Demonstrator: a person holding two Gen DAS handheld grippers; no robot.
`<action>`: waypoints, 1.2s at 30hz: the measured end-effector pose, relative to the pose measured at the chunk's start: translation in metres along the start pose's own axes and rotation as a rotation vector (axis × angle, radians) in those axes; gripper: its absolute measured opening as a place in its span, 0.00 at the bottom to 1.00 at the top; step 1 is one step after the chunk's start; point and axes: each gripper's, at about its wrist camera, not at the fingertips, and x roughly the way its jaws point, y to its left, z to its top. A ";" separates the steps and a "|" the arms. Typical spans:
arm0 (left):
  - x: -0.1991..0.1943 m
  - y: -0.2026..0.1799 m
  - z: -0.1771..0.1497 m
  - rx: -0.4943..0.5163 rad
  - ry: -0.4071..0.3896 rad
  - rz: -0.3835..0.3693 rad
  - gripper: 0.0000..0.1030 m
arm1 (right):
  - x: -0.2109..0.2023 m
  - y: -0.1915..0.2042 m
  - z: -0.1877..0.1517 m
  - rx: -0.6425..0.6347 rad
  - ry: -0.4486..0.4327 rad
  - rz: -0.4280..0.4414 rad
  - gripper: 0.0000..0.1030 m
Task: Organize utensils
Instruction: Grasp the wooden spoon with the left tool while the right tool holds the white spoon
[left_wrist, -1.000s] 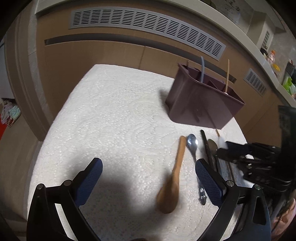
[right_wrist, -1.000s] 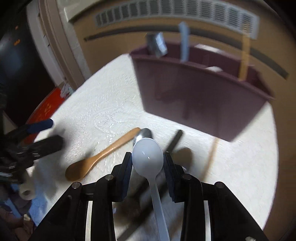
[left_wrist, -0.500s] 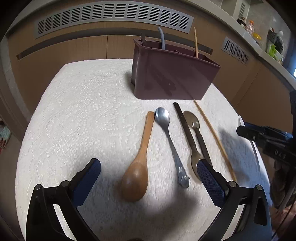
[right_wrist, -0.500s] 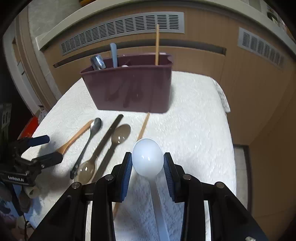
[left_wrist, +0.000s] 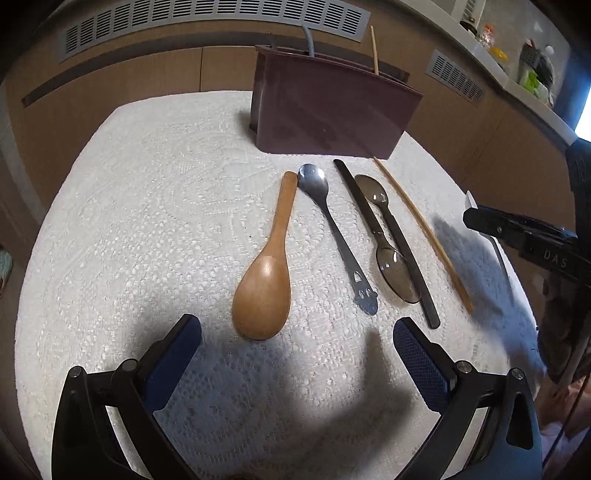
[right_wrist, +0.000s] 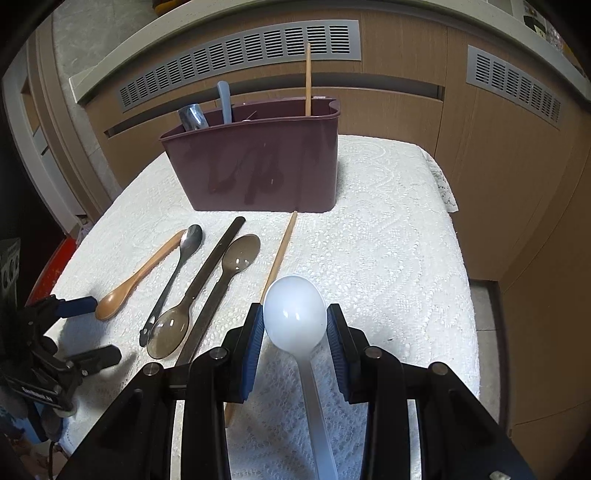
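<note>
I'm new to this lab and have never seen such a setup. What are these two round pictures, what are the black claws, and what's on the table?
There is no robot here: a person holds a two-finger gripper in each hand, and each gripper carries a wide-angle camera looking out along its fingers.

One picture comes from the left gripper. Its jaws stand wide apart and hold nothing, above a white lace tablecloth.

The other comes from the right gripper, shut on the bowl of a white plastic spoon.

On the cloth stands a maroon utensil holder with a few utensils already upright in it. In front of it lie a wooden spoon, a metal spoon, two dark plastic spoons and one chopstick.
</note>
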 end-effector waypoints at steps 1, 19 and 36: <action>0.000 0.000 0.000 -0.003 0.008 0.000 1.00 | -0.001 0.001 0.000 -0.004 -0.001 -0.002 0.31; -0.006 0.004 0.013 -0.016 -0.059 0.112 0.63 | -0.001 -0.001 -0.002 0.004 -0.003 -0.008 0.32; -0.091 -0.014 0.048 0.070 -0.389 0.199 0.19 | -0.033 0.006 0.006 0.004 -0.110 0.000 0.31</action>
